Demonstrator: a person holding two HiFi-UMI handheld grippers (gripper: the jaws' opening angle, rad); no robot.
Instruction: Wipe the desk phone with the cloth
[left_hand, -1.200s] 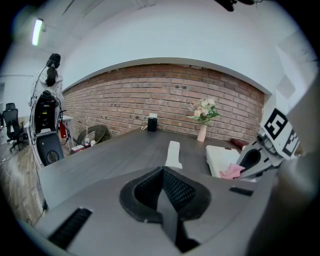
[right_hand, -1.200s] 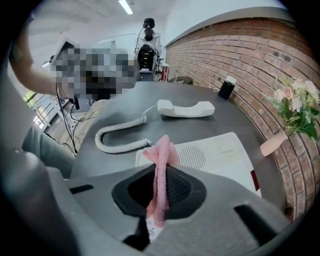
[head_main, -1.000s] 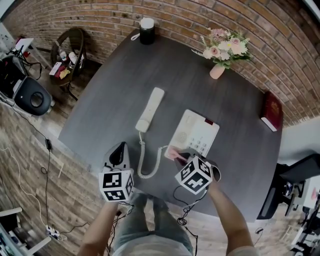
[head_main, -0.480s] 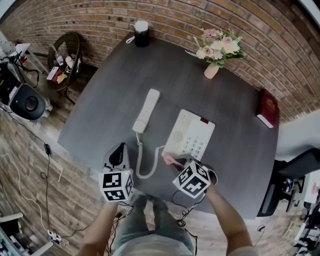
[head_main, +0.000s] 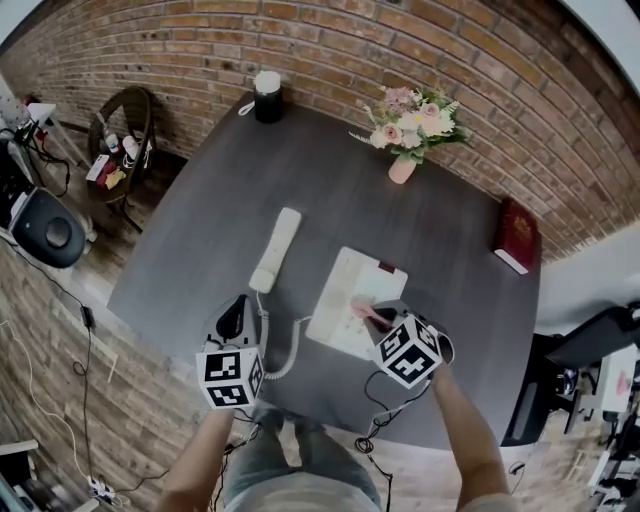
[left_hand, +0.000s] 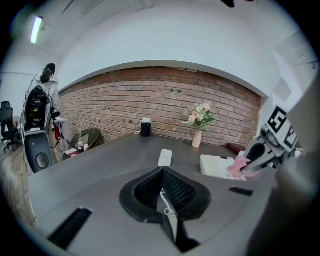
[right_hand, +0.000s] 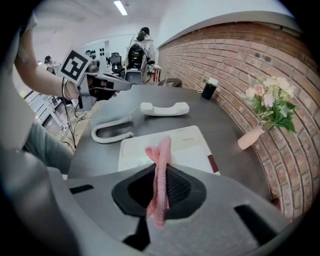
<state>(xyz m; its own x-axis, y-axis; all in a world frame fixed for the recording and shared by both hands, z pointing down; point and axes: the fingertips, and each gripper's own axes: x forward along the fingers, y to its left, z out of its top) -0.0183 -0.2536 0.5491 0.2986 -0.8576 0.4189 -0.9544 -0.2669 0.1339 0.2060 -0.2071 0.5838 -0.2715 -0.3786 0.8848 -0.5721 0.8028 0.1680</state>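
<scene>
Pink cloth (right_hand: 159, 155), clamped in right claw (right_hand: 162, 174), points forward over desk phone (right_hand: 192, 146); left claw (left_hand: 163, 180) closed.

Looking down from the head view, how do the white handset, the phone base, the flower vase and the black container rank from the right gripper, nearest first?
1. Phone base, directly under the right gripper and its pink cloth.
2. Handset, lying off to the gripper's left.
3. Flower vase, ahead near the brick wall.
4. Black container, at the far left corner.
</scene>
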